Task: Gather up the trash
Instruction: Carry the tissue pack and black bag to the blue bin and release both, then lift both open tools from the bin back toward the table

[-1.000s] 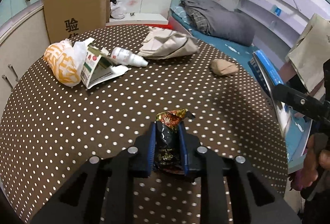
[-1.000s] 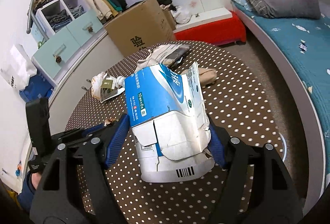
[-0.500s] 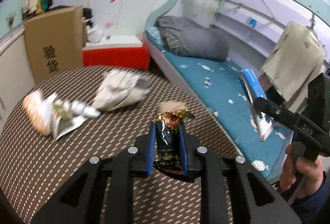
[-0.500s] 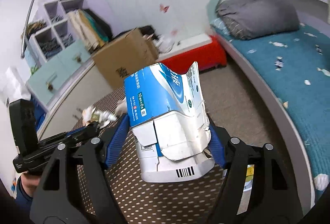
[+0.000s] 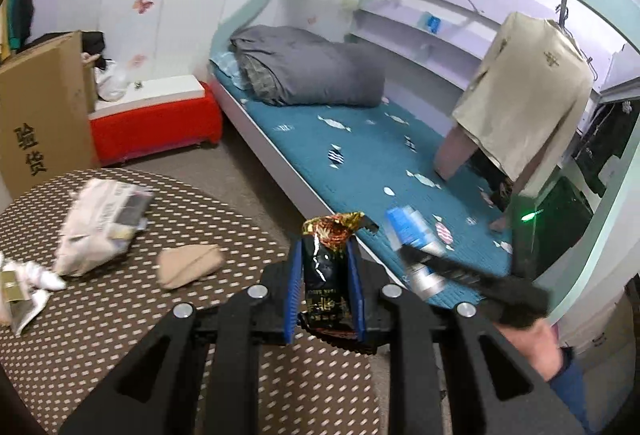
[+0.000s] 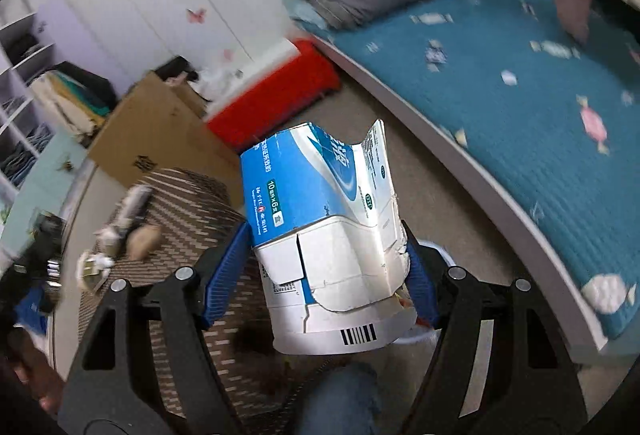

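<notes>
Left gripper clenched on a dark wrapper, frame centre, above the table edge. Right gripper clamps a torn carton, centre frame. Risks: crushed carton may slip out; more trash left on table, centre-left.

2 grippers: left gripper w/ 1 black snack wrapper, right gripper w/ 1 blue and white box. On the dotted worktop: 1 crumpled newspaper, 1 tan paper wad, 1 small white bottle, 1 open leaflet. Around the room: 1 cardboard box, 1 red bench, 1 bed, 1 gray blanket roll, 1 hanging beige shirt.
</notes>
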`<state>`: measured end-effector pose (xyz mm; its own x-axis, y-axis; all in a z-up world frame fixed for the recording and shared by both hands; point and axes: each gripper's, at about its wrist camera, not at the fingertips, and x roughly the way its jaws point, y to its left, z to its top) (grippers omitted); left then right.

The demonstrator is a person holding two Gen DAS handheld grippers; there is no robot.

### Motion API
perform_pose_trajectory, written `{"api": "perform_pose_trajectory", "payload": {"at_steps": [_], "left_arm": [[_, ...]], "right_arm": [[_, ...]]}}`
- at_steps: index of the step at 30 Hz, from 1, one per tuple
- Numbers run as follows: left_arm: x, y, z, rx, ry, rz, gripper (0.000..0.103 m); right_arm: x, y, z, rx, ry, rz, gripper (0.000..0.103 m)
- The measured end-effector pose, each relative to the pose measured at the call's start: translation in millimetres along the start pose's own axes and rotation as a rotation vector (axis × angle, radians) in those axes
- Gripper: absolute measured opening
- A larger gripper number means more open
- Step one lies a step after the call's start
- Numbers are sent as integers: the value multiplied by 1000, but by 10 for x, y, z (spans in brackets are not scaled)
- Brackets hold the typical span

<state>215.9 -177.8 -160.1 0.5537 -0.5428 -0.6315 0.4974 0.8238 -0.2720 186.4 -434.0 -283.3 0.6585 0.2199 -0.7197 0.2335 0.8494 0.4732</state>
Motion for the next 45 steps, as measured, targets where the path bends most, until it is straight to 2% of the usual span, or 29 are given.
{"api": "perform_pose_trajectory", "payload": {"at_steps": [4, 8, 11, 18, 20, 21, 22, 23, 24, 25, 29, 33, 40, 45], "left_arm": [[339, -157, 50, 13, 44, -21, 21], [690, -285, 70, 25, 95, -38, 21], [982, -374, 75, 42, 140, -51, 21], [1595, -557, -9, 77, 255, -75, 22], [1722, -574, -42, 83, 275, -62, 28], [1777, -580, -52, 82, 279, -61, 41], [1806, -578, -50, 80, 279, -61, 59], [1815, -575, -45, 77, 273, -56, 70], [1803, -559, -36, 73, 259, -48, 87], [1777, -544, -19, 69, 240, -40, 88], [1638, -511, 31, 71, 222, -13, 88], [1373, -478, 49, 84, 171, 4, 91], [787, -424, 41, 94, 83, 46, 93], [376, -375, 17, 90, 24, 62, 94]], "right_arm": [[494, -217, -52, 55, 84, -8, 74], [901, -555, -143, 176, 158, 4, 84], [828, -712, -184, 245, 118, 35, 91], [295, -847, -81, 256, 1, 6, 94], [160, -877, -41, 260, -22, 14, 95], [96, -867, -22, 259, -31, 20, 95], [5, -829, -4, 251, -47, 25, 95], [-56, -801, 8, 241, -59, 28, 95], [-105, -774, 24, 232, -68, 30, 96], [-147, -748, 34, 225, -74, 32, 96], [-247, -603, 14, 199, -93, 24, 97], [-332, -455, -16, 178, -116, 18, 97], [-643, -6, -47, 86, -215, -3, 97], [-813, 337, -67, 11, -228, 8, 97]]}}
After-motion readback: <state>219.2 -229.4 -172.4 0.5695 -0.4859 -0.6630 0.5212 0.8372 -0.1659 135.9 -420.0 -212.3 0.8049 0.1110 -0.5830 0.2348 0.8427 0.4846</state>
